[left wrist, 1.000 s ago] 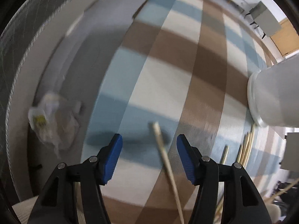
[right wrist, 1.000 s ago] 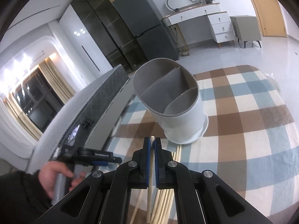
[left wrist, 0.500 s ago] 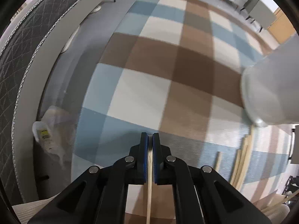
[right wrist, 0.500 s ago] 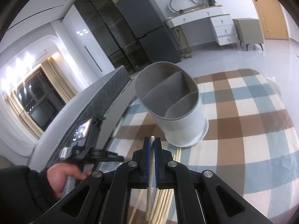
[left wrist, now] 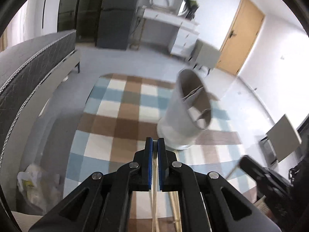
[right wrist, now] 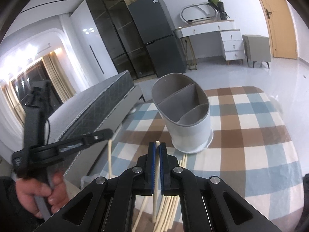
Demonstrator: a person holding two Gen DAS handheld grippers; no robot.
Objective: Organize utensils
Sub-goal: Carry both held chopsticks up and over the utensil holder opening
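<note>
A grey oval utensil holder [right wrist: 185,116] with three compartments stands on the checkered rug [right wrist: 251,135]; it shows blurred as holder [left wrist: 185,114] in the left wrist view. My left gripper [left wrist: 155,141] is shut on a pale chopstick [left wrist: 154,203] that hangs down behind the pads. From the right wrist view, the left gripper [right wrist: 104,133] is raised at left with its chopstick [right wrist: 109,158] dangling. My right gripper [right wrist: 156,145] is shut on another chopstick [right wrist: 157,142], tip poking up just short of the holder. Several loose chopsticks [right wrist: 173,208] lie on the rug below.
A dark quilted bed [right wrist: 96,104] runs along the rug's left side, with a crumpled plastic bag [left wrist: 36,185] on the floor beside it. A person's hand [right wrist: 38,193] grips the left tool's handle. A fridge [right wrist: 158,34], a white desk [right wrist: 212,31] and a stool [right wrist: 256,48] stand far back.
The left gripper closed on a chopstick lying on the rug, then rose and tipped up, bringing the holder and room into view. The right gripper barely shifted, still gripping its chopstick.
</note>
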